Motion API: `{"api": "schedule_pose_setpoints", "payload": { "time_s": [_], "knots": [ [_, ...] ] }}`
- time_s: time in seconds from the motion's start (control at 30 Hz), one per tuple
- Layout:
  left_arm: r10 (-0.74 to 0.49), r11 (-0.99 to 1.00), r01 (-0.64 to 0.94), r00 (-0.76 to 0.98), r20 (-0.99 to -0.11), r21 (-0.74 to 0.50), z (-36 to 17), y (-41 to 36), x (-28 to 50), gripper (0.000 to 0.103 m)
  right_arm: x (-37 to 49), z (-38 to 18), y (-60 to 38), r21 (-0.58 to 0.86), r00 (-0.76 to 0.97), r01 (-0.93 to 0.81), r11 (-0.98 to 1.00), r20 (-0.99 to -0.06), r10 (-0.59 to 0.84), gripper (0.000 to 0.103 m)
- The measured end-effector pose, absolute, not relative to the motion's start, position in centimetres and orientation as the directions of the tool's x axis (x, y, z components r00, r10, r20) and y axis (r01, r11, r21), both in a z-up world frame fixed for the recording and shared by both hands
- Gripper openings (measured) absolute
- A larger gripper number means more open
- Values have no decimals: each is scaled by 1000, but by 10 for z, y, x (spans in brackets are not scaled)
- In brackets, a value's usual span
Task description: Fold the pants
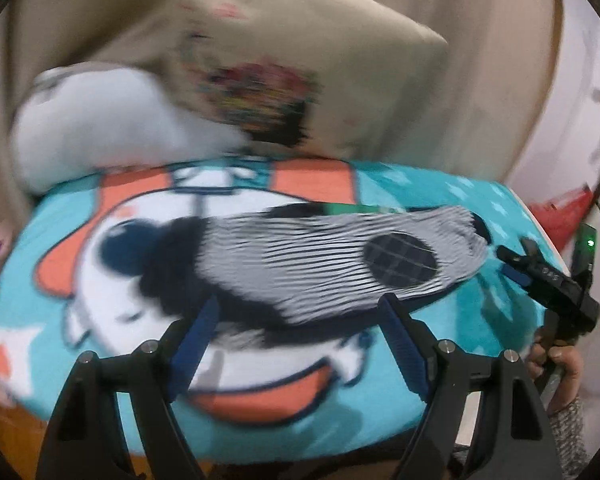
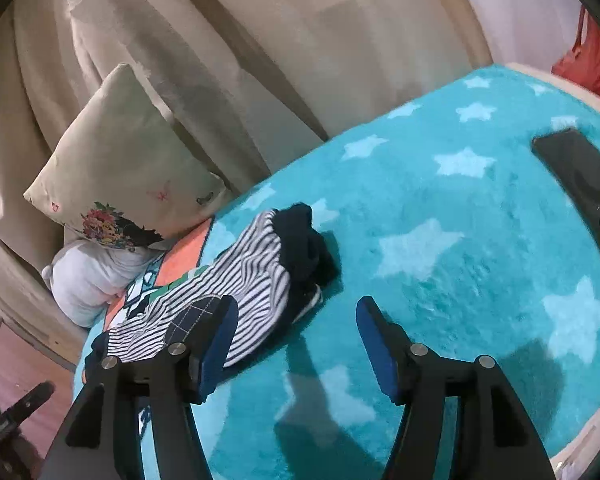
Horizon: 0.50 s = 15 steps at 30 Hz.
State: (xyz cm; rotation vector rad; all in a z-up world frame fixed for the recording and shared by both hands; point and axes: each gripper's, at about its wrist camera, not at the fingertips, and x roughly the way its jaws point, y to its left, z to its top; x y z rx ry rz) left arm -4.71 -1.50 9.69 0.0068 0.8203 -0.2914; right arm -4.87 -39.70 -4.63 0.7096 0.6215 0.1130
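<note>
Small black-and-white striped pants point(image 1: 300, 264) with a dark checked knee patch point(image 1: 400, 260) lie flat on a turquoise cartoon blanket point(image 1: 460, 340). My left gripper point(image 1: 300, 308) is open and empty, hovering just in front of the pants. In the right wrist view the pants point(image 2: 236, 280) lie left of centre with a dark navy waistband end point(image 2: 304, 240). My right gripper point(image 2: 296, 312) is open and empty, its left finger over the pants' near edge. The right gripper also shows at the right edge of the left wrist view point(image 1: 548, 276), beside the pants' end.
A beige flowered pillow point(image 2: 120, 168) and a white pillow point(image 2: 88, 276) lean against beige curtains point(image 2: 260, 60) at the bed's head. A black phone point(image 2: 580, 176) lies on the blanket at the right. A red cloth point(image 2: 596, 60) sits beyond the bed edge.
</note>
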Motion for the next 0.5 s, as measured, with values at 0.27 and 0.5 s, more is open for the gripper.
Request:
{"api": "schedule_pose_setpoints", "payload": {
  "time_s": [0.27, 0.5],
  "knots": [
    [-343, 869, 490, 498, -797, -68, 93, -134, 43, 81, -25, -52, -393, 639, 782, 70, 766, -512, 356, 70],
    [-385, 801, 586, 347, -855, -123, 58, -224, 109, 81, -6, -56, -384, 629, 749, 38, 777, -532, 394, 71]
  ]
}}
